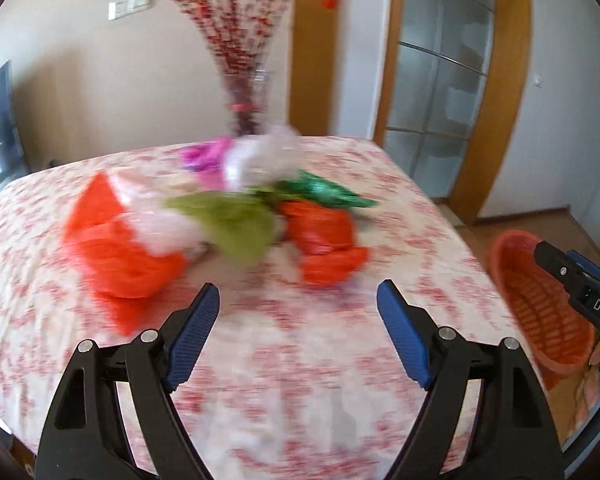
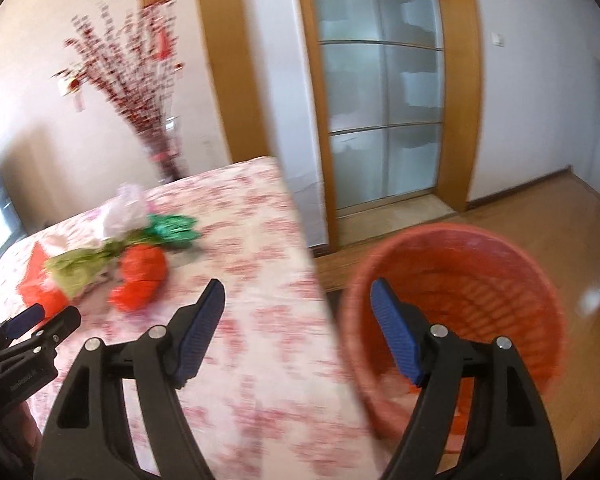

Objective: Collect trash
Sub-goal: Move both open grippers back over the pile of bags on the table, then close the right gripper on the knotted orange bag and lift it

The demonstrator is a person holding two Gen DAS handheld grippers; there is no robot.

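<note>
A pile of crumpled plastic bags lies on the table with the red-patterned cloth [image 1: 284, 360]: a large orange bag [image 1: 116, 248], a white one [image 1: 168, 224], an olive-green one [image 1: 236, 220], a red-orange one [image 1: 324, 240], a shiny green one [image 1: 324, 190], a clear white one [image 1: 256, 156] and a purple one [image 1: 204, 154]. My left gripper [image 1: 298, 300] is open and empty, short of the pile. My right gripper [image 2: 298, 300] is open and empty, over the table's right edge and the orange basket [image 2: 480, 280]. The pile also shows in the right wrist view [image 2: 140, 268]. Both views are blurred.
The orange basket [image 1: 540, 300] stands on the wooden floor [image 2: 540, 208] beside the table's right edge. A vase of red branches [image 1: 244, 112] stands behind the table. A glass door in a wooden frame [image 2: 380, 100] is at the back right.
</note>
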